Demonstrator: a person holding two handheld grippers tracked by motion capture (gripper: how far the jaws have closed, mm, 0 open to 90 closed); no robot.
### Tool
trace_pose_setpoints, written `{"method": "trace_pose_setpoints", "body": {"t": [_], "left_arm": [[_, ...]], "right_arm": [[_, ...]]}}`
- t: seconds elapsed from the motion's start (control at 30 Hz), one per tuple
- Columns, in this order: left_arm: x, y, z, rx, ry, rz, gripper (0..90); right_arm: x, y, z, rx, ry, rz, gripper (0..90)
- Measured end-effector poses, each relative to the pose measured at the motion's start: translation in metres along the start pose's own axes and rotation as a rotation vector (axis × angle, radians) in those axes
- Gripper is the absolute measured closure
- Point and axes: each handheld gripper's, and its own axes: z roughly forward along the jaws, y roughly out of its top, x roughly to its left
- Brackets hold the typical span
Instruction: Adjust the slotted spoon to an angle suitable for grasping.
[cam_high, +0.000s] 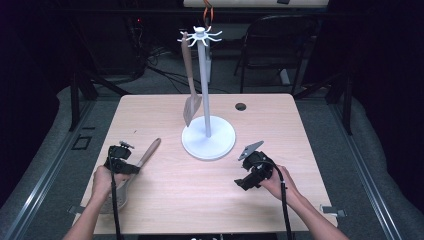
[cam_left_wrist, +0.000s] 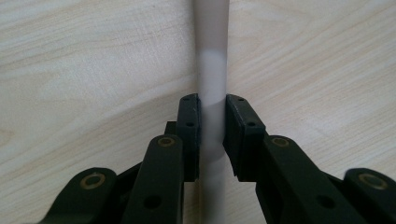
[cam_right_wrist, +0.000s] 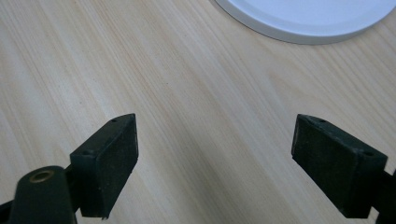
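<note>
A utensil with a wooden handle (cam_high: 150, 150) and a grey head (cam_high: 120, 199) lies slanted on the table at the left. My left gripper (cam_high: 131, 167) is shut on the handle (cam_left_wrist: 212, 56), and both pads (cam_left_wrist: 189, 121) press its sides just above the tabletop. A white stand (cam_high: 204, 90) with hooks on top rises from a round base (cam_high: 208, 140) at the table's middle. A spatula (cam_high: 190, 85) hangs from one hook. My right gripper (cam_high: 246, 176) hovers open over bare wood right of the base (cam_right_wrist: 303, 18), with nothing between its pads (cam_right_wrist: 107, 163).
The wooden table (cam_high: 200, 200) has a small round hole (cam_high: 240, 106) at the back right. A dark chair (cam_high: 280, 45) stands behind the table. Bare tabletop lies between the two hands and in front of the stand.
</note>
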Motion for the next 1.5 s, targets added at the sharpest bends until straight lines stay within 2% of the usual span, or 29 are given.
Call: {"method": "trace_pose_setpoints", "body": {"t": [0.3, 0.43, 0.53, 0.67, 0.93, 1.17, 1.3, 1.5], "left_arm": [[-0.006, 0.018, 0.006, 0.035, 0.044, 0.041, 73.1], [-0.012, 0.024, 0.012, 0.076, 0.094, 0.059, 73.8], [-0.014, 0.028, 0.013, 0.098, 0.109, 0.06, 74.1], [-0.012, 0.029, 0.013, 0.11, 0.083, 0.061, 75.2], [-0.005, 0.022, 0.009, 0.058, 0.038, 0.049, 75.9], [-0.001, 0.016, -0.002, -0.016, 0.019, 0.048, 75.9], [0.001, 0.012, -0.007, -0.073, 0.0, 0.022, 75.9], [-0.001, 0.008, -0.012, -0.121, -0.009, 0.035, 75.9]], "right_arm": [[0.0, -0.001, -0.001, 0.001, 0.004, 0.002, 14.3], [0.0, -0.003, 0.0, 0.006, 0.006, 0.01, 14.4], [0.0, -0.003, -0.001, 0.005, 0.009, 0.013, 14.5], [-0.002, -0.004, 0.0, 0.019, 0.01, 0.005, 14.6], [-0.001, -0.004, 0.0, 0.017, 0.008, 0.004, 14.6], [-0.002, -0.005, 0.0, 0.023, 0.003, 0.003, 14.6], [-0.002, -0.004, 0.0, 0.025, 0.002, 0.003, 14.6], [-0.003, -0.005, 0.002, 0.03, 0.007, 0.009, 14.5]]}}
